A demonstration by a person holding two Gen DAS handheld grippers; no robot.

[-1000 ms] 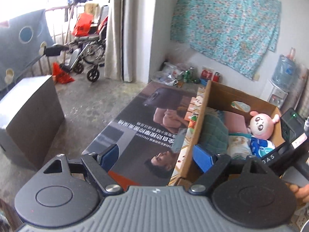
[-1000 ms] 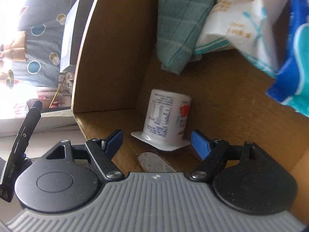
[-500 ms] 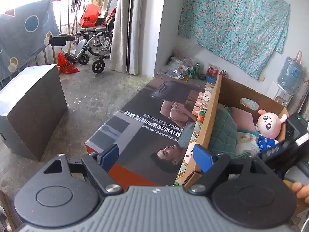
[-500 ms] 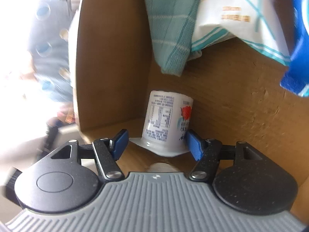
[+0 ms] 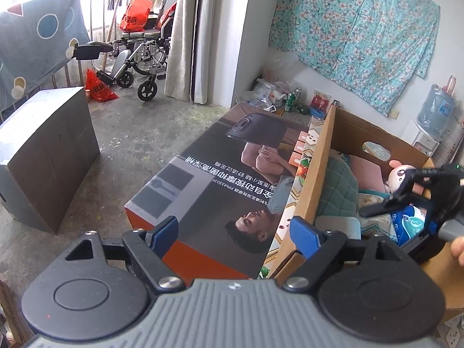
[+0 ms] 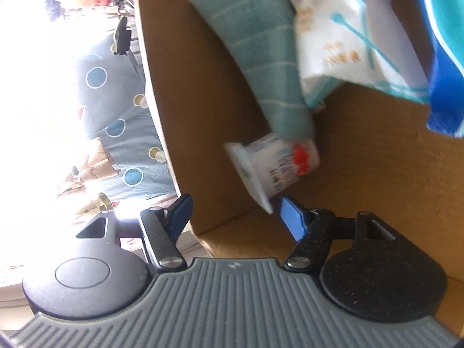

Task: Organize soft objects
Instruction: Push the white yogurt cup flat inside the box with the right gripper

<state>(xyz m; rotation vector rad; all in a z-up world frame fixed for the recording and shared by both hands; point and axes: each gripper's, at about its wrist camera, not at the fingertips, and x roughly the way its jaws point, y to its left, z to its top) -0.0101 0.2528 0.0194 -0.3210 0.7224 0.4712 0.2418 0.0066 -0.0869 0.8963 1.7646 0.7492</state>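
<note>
Lying tipped inside the brown cardboard box (image 6: 362, 174), near its corner: white plastic yogurt cup (image 6: 275, 168), touching the teal checked cloth (image 6: 261, 58) above it. Right gripper (image 6: 235, 214) fingers apart, just reopened a little; blue fingertip (image 6: 293, 217) at the cup's rim, not gripping. Left gripper (image 5: 232, 232) fingers wide, empty, over the box's wall beside the printed carton (image 5: 220, 179).

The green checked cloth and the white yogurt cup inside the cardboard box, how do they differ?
The green checked cloth is soft, teal with pale grid lines; the yogurt cup is a stiff white pot with red print and small text. The cloth is the larger, stretching across the box, while the cup is short and lies tipped, rim toward the camera. The cloth's end overlaps the cup's top. Both rest inside the cardboard box.
</note>
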